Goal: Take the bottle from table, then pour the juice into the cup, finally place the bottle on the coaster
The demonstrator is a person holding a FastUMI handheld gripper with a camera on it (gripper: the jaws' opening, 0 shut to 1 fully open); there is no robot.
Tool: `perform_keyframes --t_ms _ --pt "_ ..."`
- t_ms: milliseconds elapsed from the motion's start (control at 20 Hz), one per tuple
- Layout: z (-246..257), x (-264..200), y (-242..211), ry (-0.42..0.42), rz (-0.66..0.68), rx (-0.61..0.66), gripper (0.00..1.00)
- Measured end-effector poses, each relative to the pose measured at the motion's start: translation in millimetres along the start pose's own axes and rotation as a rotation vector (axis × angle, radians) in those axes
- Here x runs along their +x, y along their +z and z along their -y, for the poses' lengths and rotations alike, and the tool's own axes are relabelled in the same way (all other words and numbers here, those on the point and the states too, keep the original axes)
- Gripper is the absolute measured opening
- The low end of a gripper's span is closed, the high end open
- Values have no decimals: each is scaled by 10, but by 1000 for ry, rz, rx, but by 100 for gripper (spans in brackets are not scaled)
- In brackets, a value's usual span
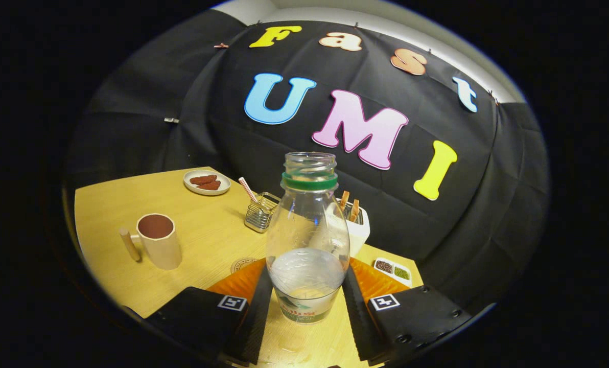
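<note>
Cup [157,240]: sitting on the desk [207,240], wooden handle pointing away from the bottle, reddish inside.
Plate [207,182]: carrying brown pieces, far side.
Wire holder [260,212]: keeping a striped straw.
Coaster [241,265]: peeking out just beyond one finger.
Bottle [307,240]: standing upright, uncapped, nearly empty; label writing too blurred to read.
Tool [307,301]: clamping both fingers against the bottle's lower sides.

The hand-held gripper [307,296] clamps both fingers on the uncapped bottle [307,240], upright over the worktop [202,240]. The cup [157,240] stands well apart; the coaster [242,264] peeks beyond one finger.
</note>
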State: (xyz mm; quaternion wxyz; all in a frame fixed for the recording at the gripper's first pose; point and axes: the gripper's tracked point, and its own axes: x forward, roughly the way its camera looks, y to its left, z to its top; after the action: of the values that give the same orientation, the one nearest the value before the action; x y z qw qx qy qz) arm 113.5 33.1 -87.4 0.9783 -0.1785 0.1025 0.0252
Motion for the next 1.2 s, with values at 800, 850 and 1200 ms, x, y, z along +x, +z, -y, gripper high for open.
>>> perform_keyframes --t_ms 800,850,1200 --pt "-740 271 195 -62 -52 -437 72" --pt "-782 279 179 -61 -58 -457 72" --pt "-1082 391 69 -21 -89 -633 72"
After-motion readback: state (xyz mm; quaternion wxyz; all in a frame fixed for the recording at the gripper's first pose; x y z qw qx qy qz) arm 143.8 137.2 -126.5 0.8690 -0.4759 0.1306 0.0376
